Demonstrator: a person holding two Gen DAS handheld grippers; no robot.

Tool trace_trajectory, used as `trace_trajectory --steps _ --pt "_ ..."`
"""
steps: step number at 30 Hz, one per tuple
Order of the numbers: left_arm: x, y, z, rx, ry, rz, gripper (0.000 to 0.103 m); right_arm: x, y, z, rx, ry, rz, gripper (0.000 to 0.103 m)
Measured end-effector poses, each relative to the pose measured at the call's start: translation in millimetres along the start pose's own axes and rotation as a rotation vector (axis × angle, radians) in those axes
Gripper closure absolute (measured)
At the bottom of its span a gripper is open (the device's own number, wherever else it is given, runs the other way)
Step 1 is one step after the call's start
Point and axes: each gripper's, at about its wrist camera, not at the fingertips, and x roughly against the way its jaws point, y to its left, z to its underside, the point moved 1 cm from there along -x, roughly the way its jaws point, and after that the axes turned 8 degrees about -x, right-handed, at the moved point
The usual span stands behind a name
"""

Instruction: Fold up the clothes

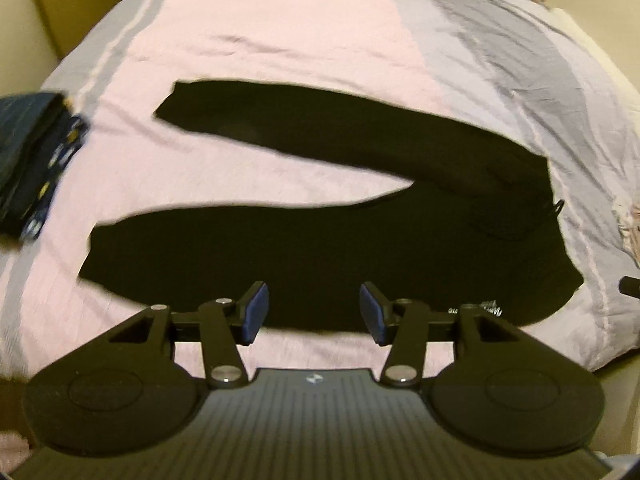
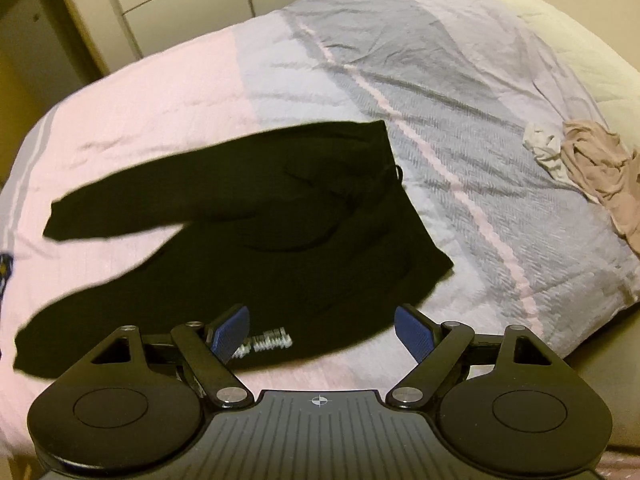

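Black trousers on the bed, near its front edge: small white print close to the waist end, at the garment's near hem. Lettering too blurred and small to read in either wrist view, appears upside down from the left. No other legible text, label, brand or number anywhere in view.

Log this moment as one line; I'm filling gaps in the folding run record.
stage: pre-grasp | black trousers spread flat on bed, legs apart | left gripper open, empty | right gripper open, empty | beige garment crumpled aside
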Motion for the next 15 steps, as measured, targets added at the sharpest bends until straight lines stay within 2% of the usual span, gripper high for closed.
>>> trace_trajectory --steps 7,15 --pt "-46 18 -55 -0.089 -0.013 0.054 0.056 -31 16 -18 -0.127 -0.009 0.017 0.020" --pt "-93 31 -66 -0.124 0.054 0.129 0.056 -68 18 -15 -0.251 0.061 0.045 0.020"
